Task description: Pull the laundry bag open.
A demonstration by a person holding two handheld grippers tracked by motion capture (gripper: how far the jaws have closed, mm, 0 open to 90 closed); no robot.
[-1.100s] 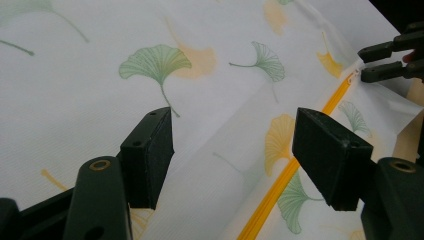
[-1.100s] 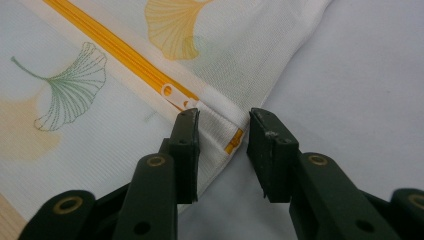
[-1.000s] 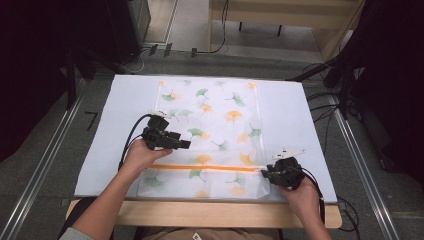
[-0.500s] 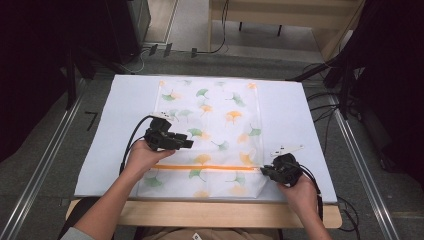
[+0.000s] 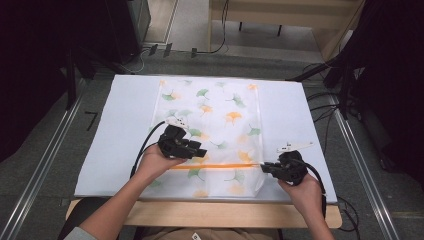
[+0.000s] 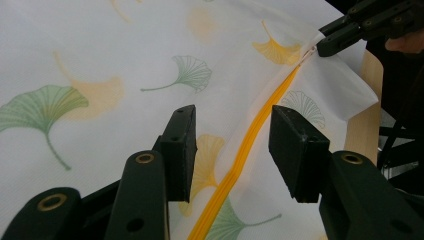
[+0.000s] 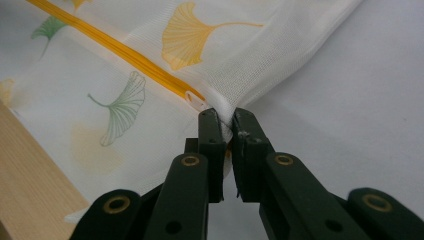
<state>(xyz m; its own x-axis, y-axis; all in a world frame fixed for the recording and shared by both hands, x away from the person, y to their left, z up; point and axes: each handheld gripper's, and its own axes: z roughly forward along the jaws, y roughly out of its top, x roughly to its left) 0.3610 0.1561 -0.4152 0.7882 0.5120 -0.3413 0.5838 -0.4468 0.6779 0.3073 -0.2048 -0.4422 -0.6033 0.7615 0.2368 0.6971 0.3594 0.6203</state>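
A white mesh bag (image 5: 215,115) printed with green and orange ginkgo leaves lies flat on the mat. An orange zipper (image 5: 220,166) runs across its near part. My left gripper (image 5: 200,150) hovers over the zipper's left stretch. Its jaws have just been closing and now stand part open (image 6: 232,145), with the zipper (image 6: 260,127) between them and no pad pressing on it. My right gripper (image 5: 263,167) has just been closing and is shut (image 7: 226,120) on the bag's fabric at the zipper's right end (image 7: 194,98).
The bag rests on a white mat (image 5: 125,130) that covers a wooden table, whose front edge (image 5: 225,212) faces the person. Cables trail from both grippers. Metal rails (image 5: 45,165) run along the floor on either side.
The left hand has slid right along the zipper and its jaws have narrowed. The right jaws have closed on the bag's edge, and that hand has stayed in place.
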